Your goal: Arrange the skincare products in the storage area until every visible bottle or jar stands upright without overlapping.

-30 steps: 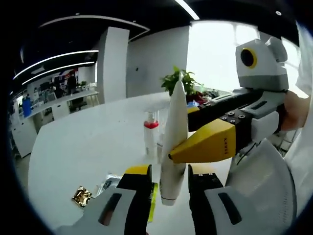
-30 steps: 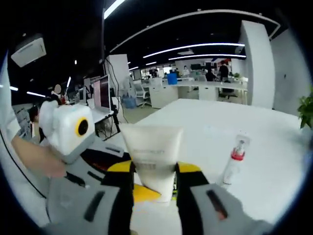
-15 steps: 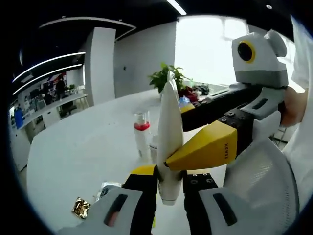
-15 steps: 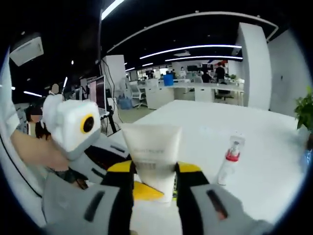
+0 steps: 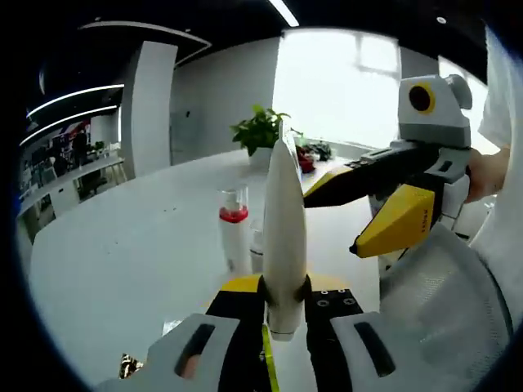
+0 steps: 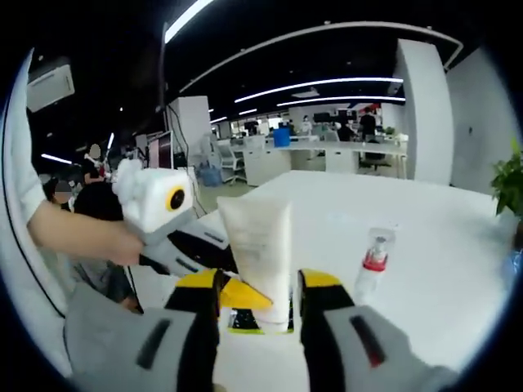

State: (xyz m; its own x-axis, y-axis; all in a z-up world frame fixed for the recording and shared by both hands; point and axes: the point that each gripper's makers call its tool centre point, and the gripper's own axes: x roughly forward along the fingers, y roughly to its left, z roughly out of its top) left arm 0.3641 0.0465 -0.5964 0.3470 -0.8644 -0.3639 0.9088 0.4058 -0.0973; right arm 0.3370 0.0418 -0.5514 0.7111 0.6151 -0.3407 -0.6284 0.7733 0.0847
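Note:
A white cream tube (image 5: 283, 229) stands upright, crimped end up, with my left gripper (image 5: 284, 292) shut on its lower end. In the left gripper view my right gripper (image 5: 343, 216) hangs to the right of the tube, yellow jaws apart and clear of it. In the right gripper view the same tube (image 6: 261, 245) stands between the jaws of my right gripper (image 6: 257, 282), which are open with small gaps on both sides. The left gripper's yellow jaw tip (image 6: 243, 294) shows at the tube's base. A clear spray bottle with a red collar (image 5: 234, 229) (image 6: 372, 265) stands upright on the table.
The white table (image 5: 131, 253) stretches away. A second small clear bottle (image 5: 256, 245) stands beside the spray bottle. A gold wrapper (image 5: 127, 365) lies at the near left. A potted plant (image 5: 260, 131) stands at the far edge. A dark green-edged mat (image 6: 257, 320) lies under the tube.
My left gripper has shut on the tube's lower end. My right gripper has opened, let go of the tube and drawn back to the right.

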